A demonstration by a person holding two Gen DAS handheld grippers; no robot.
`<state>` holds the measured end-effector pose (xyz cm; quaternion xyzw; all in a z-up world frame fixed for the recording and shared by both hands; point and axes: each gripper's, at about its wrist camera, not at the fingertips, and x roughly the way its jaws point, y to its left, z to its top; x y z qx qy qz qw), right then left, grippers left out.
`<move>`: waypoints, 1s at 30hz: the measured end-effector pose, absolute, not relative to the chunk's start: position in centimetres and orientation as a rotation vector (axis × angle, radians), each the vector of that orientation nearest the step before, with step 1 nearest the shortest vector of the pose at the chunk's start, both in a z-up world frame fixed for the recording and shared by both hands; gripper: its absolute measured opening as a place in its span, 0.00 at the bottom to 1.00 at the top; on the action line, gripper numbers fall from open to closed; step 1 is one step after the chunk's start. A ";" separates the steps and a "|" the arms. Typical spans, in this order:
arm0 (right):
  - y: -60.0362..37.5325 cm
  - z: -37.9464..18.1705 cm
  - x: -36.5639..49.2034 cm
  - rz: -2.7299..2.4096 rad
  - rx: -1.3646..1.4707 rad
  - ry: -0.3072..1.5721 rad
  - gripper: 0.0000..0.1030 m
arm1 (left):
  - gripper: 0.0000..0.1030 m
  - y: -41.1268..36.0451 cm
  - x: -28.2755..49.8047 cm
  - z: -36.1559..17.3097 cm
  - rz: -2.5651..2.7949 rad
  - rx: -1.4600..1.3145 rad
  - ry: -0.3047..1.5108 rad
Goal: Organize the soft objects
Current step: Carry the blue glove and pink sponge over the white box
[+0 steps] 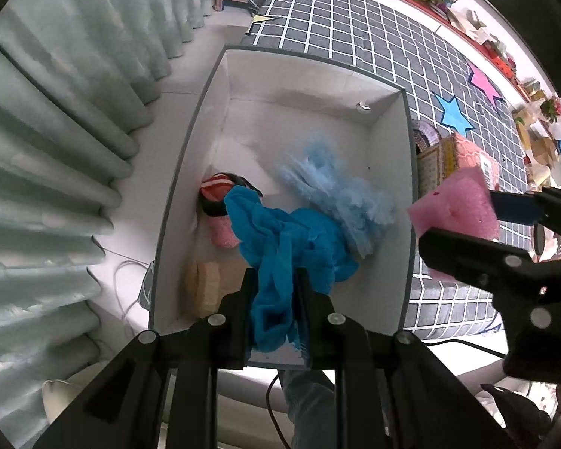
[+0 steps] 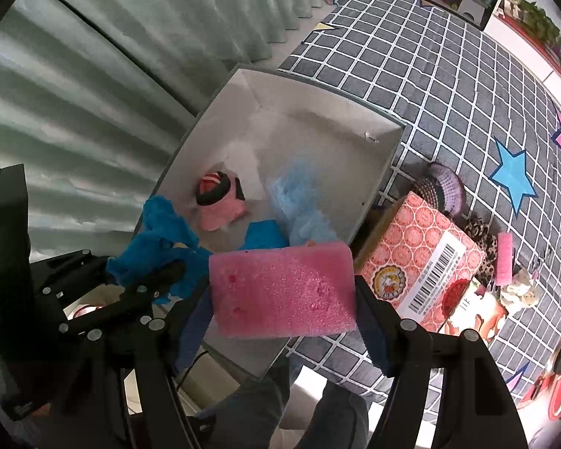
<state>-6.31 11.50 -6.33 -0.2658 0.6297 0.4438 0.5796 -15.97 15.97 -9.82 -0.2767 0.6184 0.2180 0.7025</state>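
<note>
**Soft items over the white box: both grippers loaded**

Grey checked mat (image 2: 448, 86): covers the floor right of the box; blue star (image 2: 514, 179) and pink star patches on it. Far edge runs out of the picture.

Pale green curtain (image 1: 56, 149): fills the left side of both views.

White box (image 1: 318, 112): open-topped, grey-rimmed, standing at the mat's edge beside the curtain. Contents: a fluffy light blue piece (image 1: 340, 194) near the middle, a striped red, white and black item (image 1: 220, 191) on a pink fuzzy one against the left wall, a tan block (image 1: 205, 284) partly hidden behind the gripper in the near left corner.

Left gripper (image 1: 276, 280): points straight down over the near end of the box, jaws pinched nearly together on a crumpled blue cloth (image 1: 280, 239) that hangs from them into the box.

Right gripper (image 2: 282, 292): tilted steeply down, jaws at medium width, clamping a pink foam sponge (image 2: 280, 292) by its two ends above the box's near right corner.

Patterned orange-pink carton (image 2: 419, 262): just right of the box, bearing a barcode label and a round emblem; print too small to read.

Small soft items (image 2: 505, 262) on the mat beyond the carton: a pink strip, a leopard-print piece, a knitted round; details unclear.

Person: only trouser legs show at the lower edge.
</note>
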 end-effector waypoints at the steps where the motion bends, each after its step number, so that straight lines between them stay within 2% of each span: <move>1: 11.6 -6.4 -6.2 1.039 -0.621 1.475 0.70 | 0.21 16.1 -15.9 -9.9 0.487 -0.617 1.378; 30: 14.8 -7.6 -6.3 1.061 -0.722 1.460 0.70 | 0.21 16.4 -16.1 -11.6 0.529 -0.681 1.389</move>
